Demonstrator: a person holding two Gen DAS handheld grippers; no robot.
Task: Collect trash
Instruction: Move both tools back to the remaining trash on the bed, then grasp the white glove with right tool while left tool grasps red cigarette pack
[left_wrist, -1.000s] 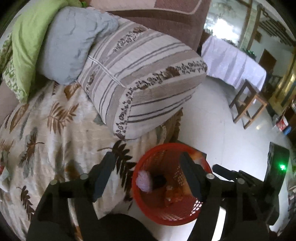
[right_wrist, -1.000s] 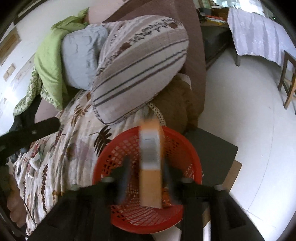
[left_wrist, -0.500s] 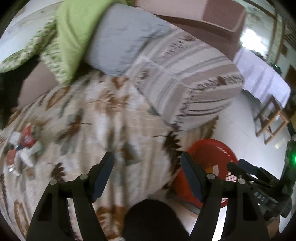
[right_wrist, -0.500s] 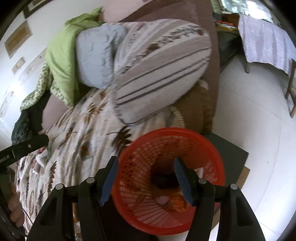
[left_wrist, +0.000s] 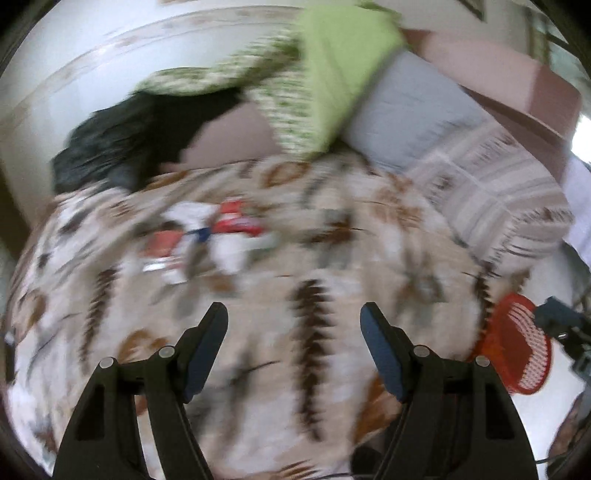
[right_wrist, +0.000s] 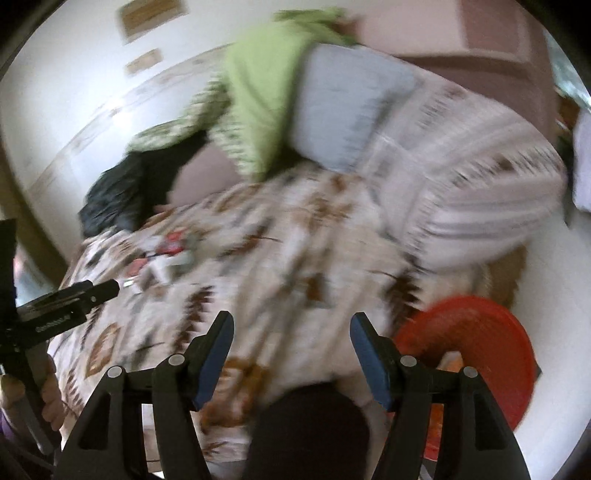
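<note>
A pile of trash (left_wrist: 207, 236), red and white wrappers, lies on the leaf-patterned bedspread (left_wrist: 332, 258); it also shows in the right wrist view (right_wrist: 162, 258). The red mesh basket (left_wrist: 521, 350) stands on the floor at the bed's right edge, and sits low right in the right wrist view (right_wrist: 476, 354). My left gripper (left_wrist: 293, 325) is open and empty above the bedspread, short of the pile. My right gripper (right_wrist: 291, 332) is open and empty over the bed edge, left of the basket. Both views are blurred.
A striped bolster (left_wrist: 498, 206), a grey pillow (left_wrist: 410, 110), a green blanket (left_wrist: 332, 66) and a black cloth (left_wrist: 122, 147) lie at the back of the bed. The left gripper shows at the left in the right wrist view (right_wrist: 66, 299).
My right gripper let an orange-and-white box drop into the basket and is open. Both grippers swung left from the basket toward the trash pile on the bed.
</note>
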